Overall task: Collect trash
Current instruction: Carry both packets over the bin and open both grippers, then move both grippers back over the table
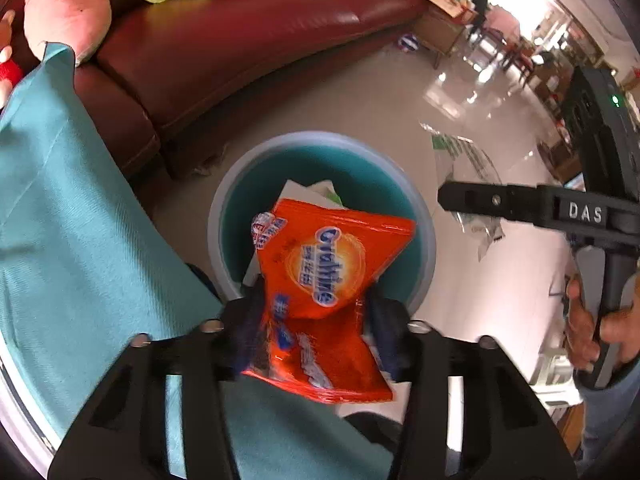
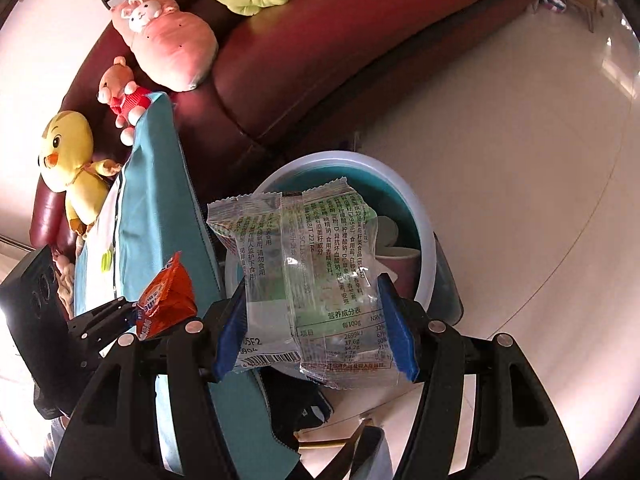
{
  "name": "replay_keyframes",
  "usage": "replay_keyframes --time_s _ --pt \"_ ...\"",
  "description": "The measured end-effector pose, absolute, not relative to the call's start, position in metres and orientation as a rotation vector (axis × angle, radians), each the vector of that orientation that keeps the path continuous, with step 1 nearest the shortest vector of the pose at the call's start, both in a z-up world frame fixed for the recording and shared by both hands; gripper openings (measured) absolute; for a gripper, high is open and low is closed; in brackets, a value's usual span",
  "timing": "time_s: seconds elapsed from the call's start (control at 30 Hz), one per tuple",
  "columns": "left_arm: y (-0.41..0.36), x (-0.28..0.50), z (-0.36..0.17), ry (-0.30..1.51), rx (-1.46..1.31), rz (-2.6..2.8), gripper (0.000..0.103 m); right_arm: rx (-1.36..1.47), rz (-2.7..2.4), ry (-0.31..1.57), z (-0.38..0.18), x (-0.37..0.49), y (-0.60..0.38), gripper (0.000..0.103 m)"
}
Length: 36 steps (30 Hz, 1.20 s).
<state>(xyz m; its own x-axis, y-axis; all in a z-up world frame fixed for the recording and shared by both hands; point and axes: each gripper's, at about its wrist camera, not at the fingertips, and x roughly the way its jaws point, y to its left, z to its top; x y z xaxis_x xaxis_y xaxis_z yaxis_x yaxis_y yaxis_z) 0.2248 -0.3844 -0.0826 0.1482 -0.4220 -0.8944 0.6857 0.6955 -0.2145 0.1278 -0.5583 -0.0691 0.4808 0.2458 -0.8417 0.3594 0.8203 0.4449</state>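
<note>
An orange snack packet [image 1: 332, 264] hangs over the round bin [image 1: 320, 138], whose rim is grey and inside teal. My left gripper [image 1: 314, 300] is open around the packet's lower half; its right pad stands a little off the foil. In the right wrist view the same packet [image 2: 166, 300] shows at the left gripper's tip. My right gripper [image 2: 312, 284] is shut on a clear wrapper with green print [image 2: 316, 248], held above the bin [image 2: 426, 240]. From the left wrist view the right gripper [image 1: 464, 198] reaches in from the right with that wrapper [image 1: 468, 160].
White paper [image 1: 304, 192] and a pink cup [image 2: 400, 266] lie in the bin. A teal cloth [image 1: 72, 208] covers the surface to the left. Behind it a dark red sofa [image 1: 248, 40] carries plush toys [image 2: 172, 48]. Glossy floor [image 2: 500, 160] spreads right.
</note>
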Motion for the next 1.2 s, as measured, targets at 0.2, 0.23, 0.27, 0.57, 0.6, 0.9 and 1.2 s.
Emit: replay_keyframes --time_s 0.2,0.23,0.27,0.57,0.6,0.9,1.2 --pt "-0.386 0.227 -0.085 1.18 0.242 -0.791 0.087 0.635 -0.077 1.094 -0.071 0.131 -0.559 0.059" --pt "-0.385 0.226 -0.086 1.184 0.248 -0.787 0.087 0.634 -0.078 1.096 -0.071 0.13 -0.558 0.059" --pt "-0.384 0.225 -0.086 1.185 0.25 -0.783 0.088 0.633 -0.079 1.097 -0.072 0.131 -0.558 0.059" --pt "-0.36 0.215 -0.084 1.172 0.252 -0.732 0.093 0.608 -0.067 1.118 -0.074 0.141 -0.546 0.059" --pt "-0.357 0.214 -0.084 1.172 0.251 -0.726 0.094 0.604 -0.067 1.119 -0.074 0.142 -0.545 0.059" --pt "-0.339 0.215 -0.08 1.174 0.229 -0.708 0.095 0.572 -0.061 1.14 -0.077 0.154 -0.532 0.06" --pt "-0.322 0.214 -0.075 1.176 0.209 -0.696 0.096 0.568 -0.055 1.163 -0.078 0.16 -0.521 0.075"
